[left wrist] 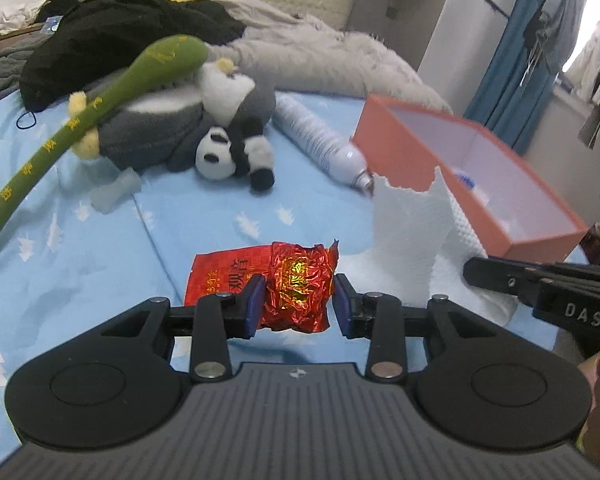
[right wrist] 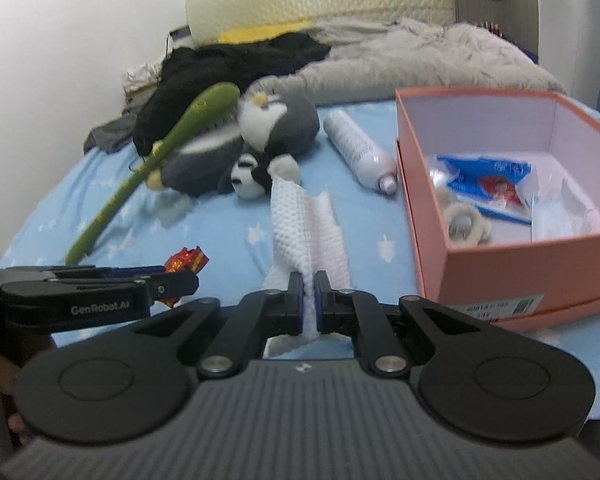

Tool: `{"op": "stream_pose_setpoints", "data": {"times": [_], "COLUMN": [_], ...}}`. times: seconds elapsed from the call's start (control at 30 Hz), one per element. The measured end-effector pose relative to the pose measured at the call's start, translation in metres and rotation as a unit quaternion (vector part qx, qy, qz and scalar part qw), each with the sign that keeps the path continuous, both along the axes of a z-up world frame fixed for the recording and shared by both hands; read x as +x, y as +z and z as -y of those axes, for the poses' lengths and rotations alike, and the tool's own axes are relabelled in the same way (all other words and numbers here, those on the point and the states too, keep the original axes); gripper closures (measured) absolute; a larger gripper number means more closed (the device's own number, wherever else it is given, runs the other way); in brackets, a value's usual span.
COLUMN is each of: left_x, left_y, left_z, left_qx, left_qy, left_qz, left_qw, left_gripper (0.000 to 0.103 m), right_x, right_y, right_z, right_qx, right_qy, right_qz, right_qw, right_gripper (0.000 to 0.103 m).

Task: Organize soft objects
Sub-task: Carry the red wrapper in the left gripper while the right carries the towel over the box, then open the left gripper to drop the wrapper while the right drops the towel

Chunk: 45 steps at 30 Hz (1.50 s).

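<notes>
A crumpled red foil packet [left wrist: 296, 292] sits between the blue pads of my left gripper [left wrist: 298, 300], which is shut on it and holds it just above the blue sheet. A flatter red part of it sticks out to the left. In the right wrist view the same packet [right wrist: 186, 262] shows at the left gripper's [right wrist: 176, 284] tips. My right gripper [right wrist: 309, 300] is shut on a white embossed paper towel [right wrist: 308, 224], which stands up between its pads. In the left wrist view the towel [left wrist: 412, 232] rises beside the right gripper [left wrist: 500, 276].
An open orange box [right wrist: 500, 264] with wrappers and small items stands at the right. Behind lie a white spray bottle [right wrist: 360, 144], a grey penguin plush [left wrist: 228, 112], a small panda plush [left wrist: 220, 152] and a long green plush stick [left wrist: 100, 108]. Black clothing [left wrist: 112, 36] and a grey blanket [left wrist: 320, 56] lie farther back.
</notes>
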State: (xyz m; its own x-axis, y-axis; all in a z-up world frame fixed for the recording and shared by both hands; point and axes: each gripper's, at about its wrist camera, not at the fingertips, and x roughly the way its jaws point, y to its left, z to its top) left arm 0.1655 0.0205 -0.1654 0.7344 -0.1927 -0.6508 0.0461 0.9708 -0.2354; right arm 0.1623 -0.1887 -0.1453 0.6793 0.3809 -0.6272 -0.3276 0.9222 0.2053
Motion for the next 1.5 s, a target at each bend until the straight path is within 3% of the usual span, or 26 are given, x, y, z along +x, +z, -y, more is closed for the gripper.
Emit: {"op": "stream_pose_setpoints", "data": {"times": [0.4,0.73,1.07,1.23,1.37,1.5], "left_x": [-0.019,-0.006,0.054,0.101,0.142,0.184], "left_y": [0.056,0.079,0.134,0.144,0.135,0.115], "left_z": [0.014,0.057,0.118,0.146,0.166,0.192], "left_qx": [-0.057,-0.065,-0.07,-0.073,-0.065,-0.027], "left_qy": [0.013,-0.033,-0.102,-0.129,-0.146,-0.153], "left_qz": [0.021,0.036,0.079,0.065,0.039,0.011], "left_qw": [0.9981,0.9967,0.9892,0.9868,0.9863,0.9877], "left_gripper": [0.061,0.061,0.061,0.061,0.061,0.061], "right_x": [-0.016,-0.03,-0.016,0.009,0.043,0.082], "right_y": [0.047,0.066,0.101,0.117,0.117,0.103], "right_z": [0.021,0.063,0.103,0.123,0.14,0.147], "right_qx": [0.025,0.036,0.021,0.005,-0.001,-0.025], "right_qy": [-0.02,-0.069,-0.12,-0.136,-0.144,-0.143], "right_qz": [0.044,0.065,0.134,0.149,0.12,0.084], "right_qw": [0.999,0.995,0.984,0.979,0.982,0.986], "right_gripper": [0.094,0.094,0.094,0.094,0.093,0.093]}}
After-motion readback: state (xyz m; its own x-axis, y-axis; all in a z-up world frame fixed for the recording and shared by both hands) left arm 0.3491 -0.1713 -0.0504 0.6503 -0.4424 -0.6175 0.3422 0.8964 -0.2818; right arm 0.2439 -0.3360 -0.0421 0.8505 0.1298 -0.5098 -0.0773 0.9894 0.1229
